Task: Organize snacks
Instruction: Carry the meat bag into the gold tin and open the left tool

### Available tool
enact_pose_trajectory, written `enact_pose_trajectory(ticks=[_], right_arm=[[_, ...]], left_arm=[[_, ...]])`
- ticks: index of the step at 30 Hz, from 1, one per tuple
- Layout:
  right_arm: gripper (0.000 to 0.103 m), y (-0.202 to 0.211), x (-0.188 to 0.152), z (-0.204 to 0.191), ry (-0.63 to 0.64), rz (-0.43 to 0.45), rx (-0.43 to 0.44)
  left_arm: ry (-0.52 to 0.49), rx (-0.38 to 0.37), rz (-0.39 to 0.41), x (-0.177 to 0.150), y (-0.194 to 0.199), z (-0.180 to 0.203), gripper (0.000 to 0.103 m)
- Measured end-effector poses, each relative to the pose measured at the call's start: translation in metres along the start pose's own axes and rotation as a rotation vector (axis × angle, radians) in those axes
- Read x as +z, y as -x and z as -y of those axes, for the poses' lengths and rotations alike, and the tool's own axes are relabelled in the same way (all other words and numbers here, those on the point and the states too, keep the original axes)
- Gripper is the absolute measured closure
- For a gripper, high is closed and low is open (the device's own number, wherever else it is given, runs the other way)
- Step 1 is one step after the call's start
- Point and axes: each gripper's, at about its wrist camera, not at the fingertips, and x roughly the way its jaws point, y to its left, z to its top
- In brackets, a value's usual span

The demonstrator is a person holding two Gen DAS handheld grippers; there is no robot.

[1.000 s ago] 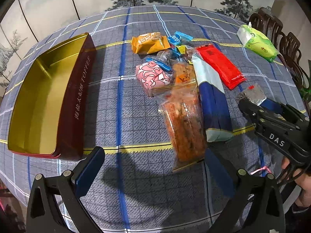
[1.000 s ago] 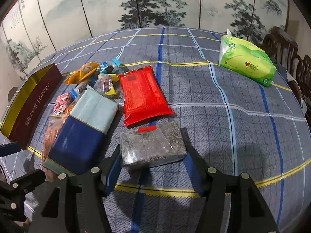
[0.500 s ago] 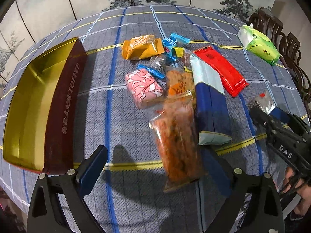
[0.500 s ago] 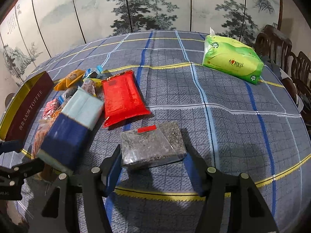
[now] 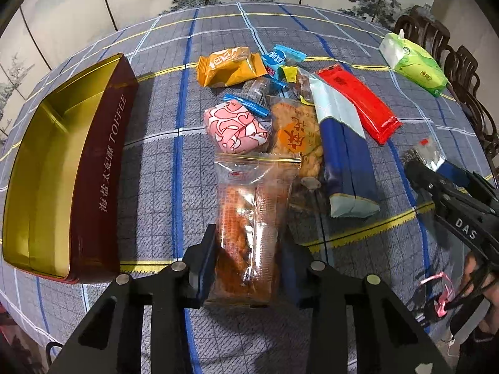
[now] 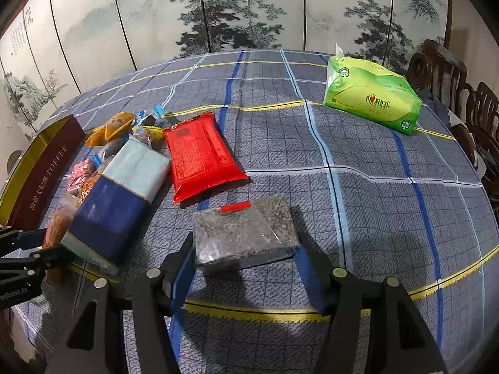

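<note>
At the far left of the left wrist view the open toffee tin (image 5: pixel 62 168) lies on the table (image 5: pixel 162 162), gold inside, and nothing is in it yet. To its right, low in the middle, the left gripper (image 5: pixel 249 261) has just been closing: a second ago its fingers stood wide over bare cloth, and now they are narrow and press on both sides of the clear packet of orange-red snacks (image 5: pixel 249 224). The packet's near end sits between the pads, while its far end still lies against the pile, beside the pink wrapped snack (image 5: pixel 235 127) and the orange biscuit bag (image 5: pixel 296 137). This looks like the grasp step, so the tin is probably the next place for it.

Further right lie the long blue and pale bag (image 5: pixel 343 155) and the red packet (image 5: pixel 358 103). At the right edge the right gripper (image 6: pixel 246 268) has not changed: its fingers (image 6: pixel 182 268) hold the dark grainy packet (image 6: pixel 243 230) at half width, near the table. The green tissue pack (image 6: pixel 371 99) stands well apart.
</note>
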Motion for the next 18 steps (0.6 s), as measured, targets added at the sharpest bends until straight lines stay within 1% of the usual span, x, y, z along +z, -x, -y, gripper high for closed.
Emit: enact_pose_trajectory(ticks=[3, 6, 11, 18], right_arm=[[0.042, 0.000, 0.000, -0.001, -0.002, -0.002, -0.009], [0.042, 0.000, 0.000, -0.002, -0.003, -0.005, -0.016], [0.042, -0.001, 0.001, -0.003, -0.005, -0.011, -0.027], [0.042, -0.001, 0.001, -0.006, 0.007, -0.018, -0.046]], left_arm=[[0.011, -0.013, 0.002, -0.002, 0.002, -0.005, 0.070], [0.011, -0.006, 0.018, -0.003, 0.008, -0.008, 0.070], [0.026, -0.025, 0.034, 0.001, 0.019, -0.014, 0.070], [0.032, -0.006, 0.058, 0.011, 0.040, -0.032, 0.070]])
